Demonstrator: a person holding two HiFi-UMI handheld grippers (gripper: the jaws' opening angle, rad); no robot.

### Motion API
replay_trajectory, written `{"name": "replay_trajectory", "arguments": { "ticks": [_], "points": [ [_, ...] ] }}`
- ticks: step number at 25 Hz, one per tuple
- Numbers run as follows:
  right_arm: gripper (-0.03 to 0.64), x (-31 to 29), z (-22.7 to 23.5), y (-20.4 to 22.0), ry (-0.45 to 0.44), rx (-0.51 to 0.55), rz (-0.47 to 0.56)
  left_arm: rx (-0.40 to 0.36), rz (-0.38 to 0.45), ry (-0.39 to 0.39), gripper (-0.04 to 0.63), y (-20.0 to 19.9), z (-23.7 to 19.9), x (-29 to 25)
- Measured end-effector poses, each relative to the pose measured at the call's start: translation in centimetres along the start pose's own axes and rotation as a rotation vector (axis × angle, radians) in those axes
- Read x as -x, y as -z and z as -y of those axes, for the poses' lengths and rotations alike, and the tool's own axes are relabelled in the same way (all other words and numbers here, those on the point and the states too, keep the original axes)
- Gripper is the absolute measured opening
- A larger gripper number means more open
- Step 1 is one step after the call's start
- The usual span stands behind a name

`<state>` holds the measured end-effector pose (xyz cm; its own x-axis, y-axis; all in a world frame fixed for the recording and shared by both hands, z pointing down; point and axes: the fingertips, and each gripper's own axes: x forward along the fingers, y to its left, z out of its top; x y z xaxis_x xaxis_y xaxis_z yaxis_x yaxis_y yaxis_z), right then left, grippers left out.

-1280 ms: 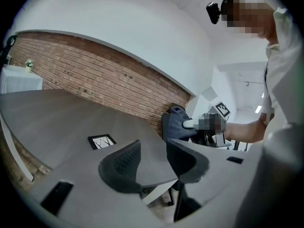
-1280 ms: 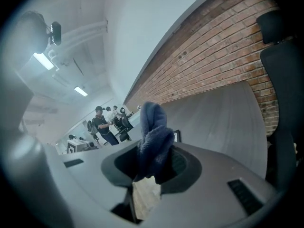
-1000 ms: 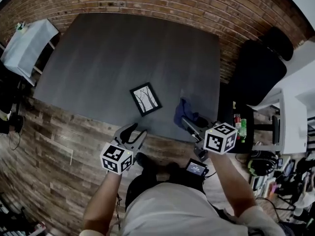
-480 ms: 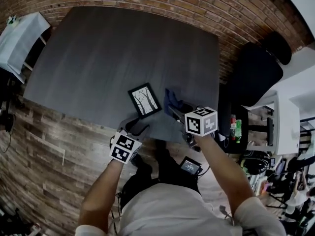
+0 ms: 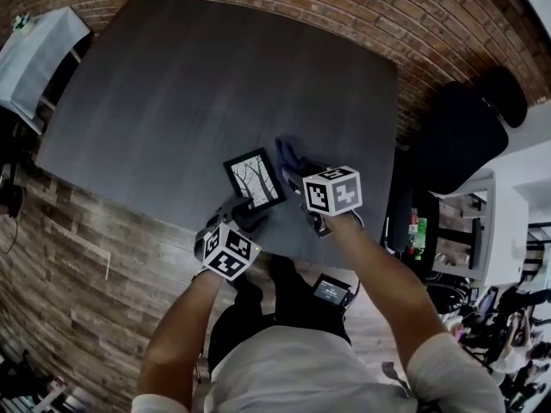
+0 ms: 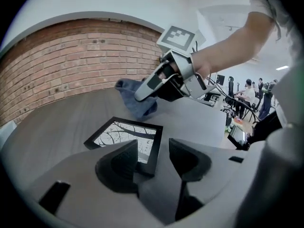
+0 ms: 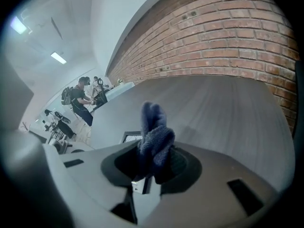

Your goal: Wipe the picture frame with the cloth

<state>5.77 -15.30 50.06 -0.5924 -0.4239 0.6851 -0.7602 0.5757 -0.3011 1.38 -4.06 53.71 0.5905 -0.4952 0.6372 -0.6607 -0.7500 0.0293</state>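
Note:
The black picture frame [image 5: 255, 177] with a bare-tree print lies flat near the front edge of the dark grey table [image 5: 215, 84]. My left gripper [image 5: 244, 214] is at the frame's near corner; in the left gripper view the frame [image 6: 126, 136] has its near edge at the gap of my left gripper [image 6: 153, 156], whose jaws are opening and not pressing on it. My right gripper [image 5: 297, 170] is shut on the blue cloth [image 5: 287, 155], just right of the frame. The cloth [image 7: 155, 134] sticks up from between the right jaws, with the frame [image 7: 132, 137] behind it.
A brick wall [image 5: 344, 7] runs behind the table. A black chair [image 5: 456, 136] stands off the table's right side and a white cabinet [image 5: 39, 54] at the far left. Wood flooring [image 5: 95, 256] lies at the front. People stand in the background [image 7: 80, 99].
Both grippers have come down and forward to the frame. The right one carried the cloth left, to beside the frame. The left jaws reached the frame's near corner.

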Motion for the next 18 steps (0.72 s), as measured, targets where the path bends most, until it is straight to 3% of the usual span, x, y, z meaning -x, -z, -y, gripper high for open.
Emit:
{"name": "replay_trajectory", "arguments": {
  "ticks": [4, 9, 13, 18],
  "points": [
    [0.101, -2.1, 0.1, -1.5, -0.008, 0.045, -0.014, 0.009, -0.041, 0.018, 0.209, 1.4, -0.5, -0.8],
    [0.101, -4.0, 0.7, -2.7, -0.009, 0.082, -0.03, 0.03, 0.039, 0.024, 0.206, 1.5, -0.7, -0.7],
    [0.101, -5.5, 0.7, -4.4, -0.012, 0.09, -0.009, 0.039, 0.044, 0.029, 0.187, 1.4, -1.0, -0.7],
    [0.101, -7.1, 0.7, -4.7, -0.009, 0.121, -0.029, -0.005, 0.005, 0.035, 0.193, 1.3, -0.4, -1.6]
  ]
}}
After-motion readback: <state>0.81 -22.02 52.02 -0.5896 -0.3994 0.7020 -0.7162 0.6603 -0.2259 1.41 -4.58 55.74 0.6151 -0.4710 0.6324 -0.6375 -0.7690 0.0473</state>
